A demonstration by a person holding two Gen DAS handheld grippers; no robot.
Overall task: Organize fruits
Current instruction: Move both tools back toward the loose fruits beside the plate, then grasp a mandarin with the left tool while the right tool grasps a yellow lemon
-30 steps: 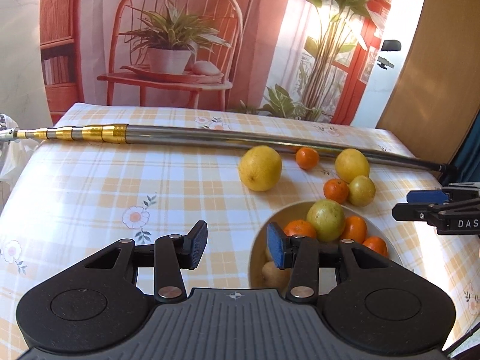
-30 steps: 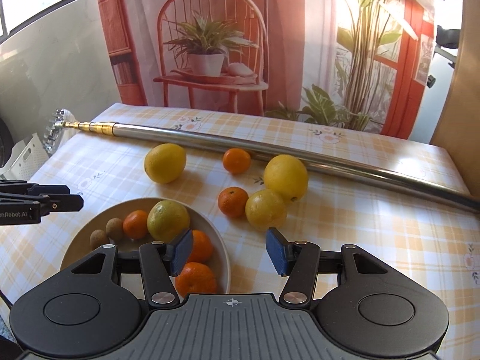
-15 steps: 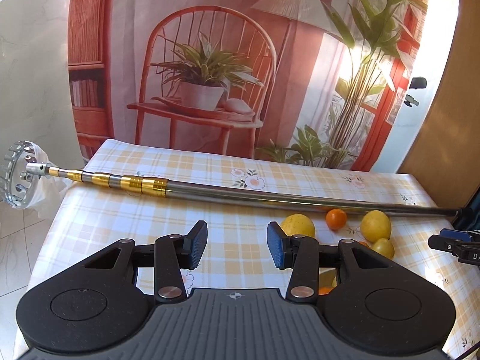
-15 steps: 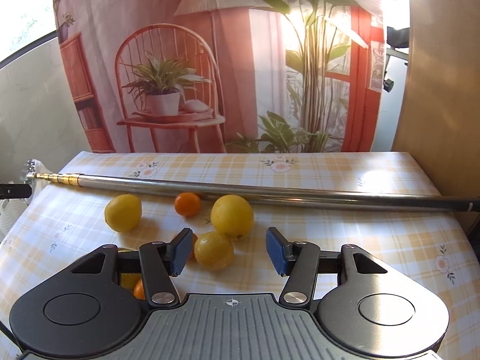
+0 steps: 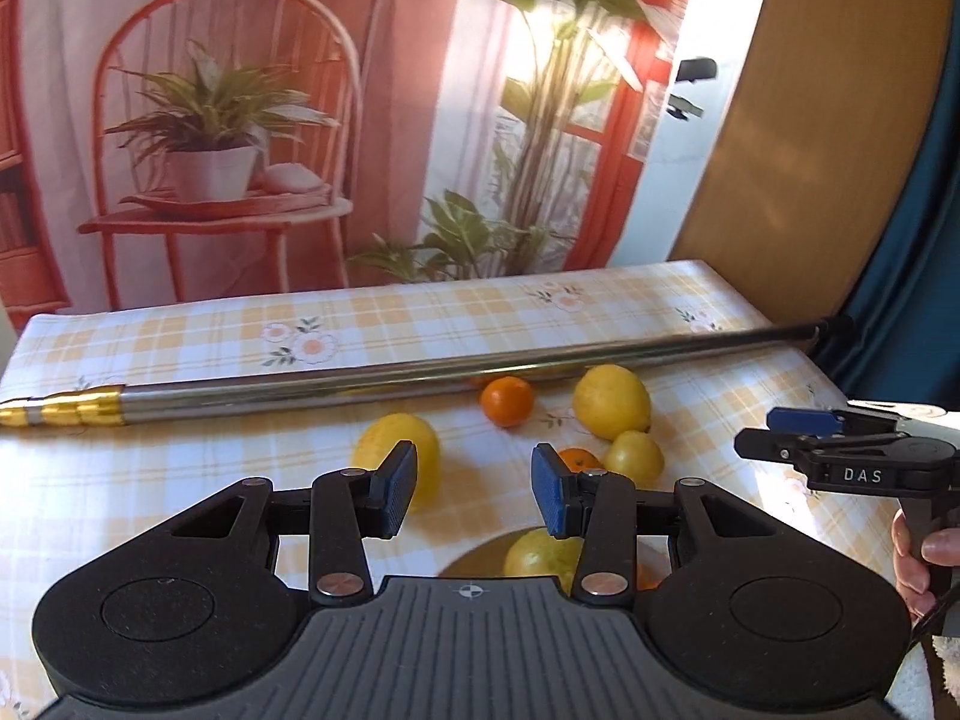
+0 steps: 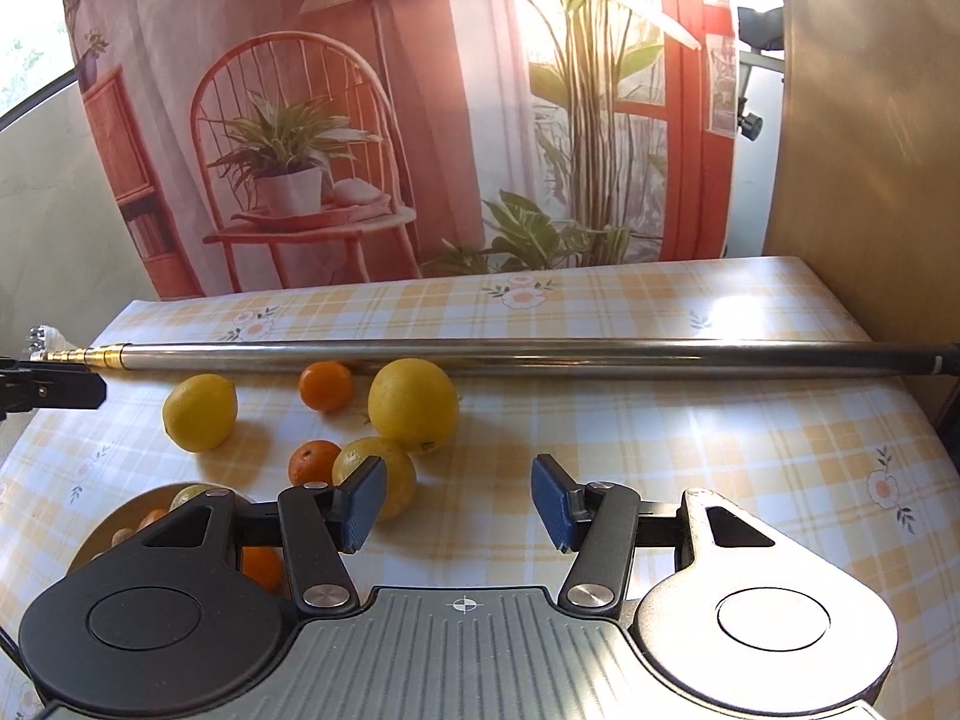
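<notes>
Tablecloth [image 6: 690,450] fills right view; left shows a hand [image 5: 915,552].

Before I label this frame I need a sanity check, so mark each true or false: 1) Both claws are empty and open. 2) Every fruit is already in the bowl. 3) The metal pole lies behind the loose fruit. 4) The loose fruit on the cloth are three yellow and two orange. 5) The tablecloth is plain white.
1) True: the left claw and right claw hold nothing, jaws apart.
2) False: five fruits lie on the tablecloth, outside the bowl.
3) True: the metal pole runs across behind them.
4) True: for instance the big yellow fruit and the far orange.
5) False: it is yellow-checked with flowers.
</notes>
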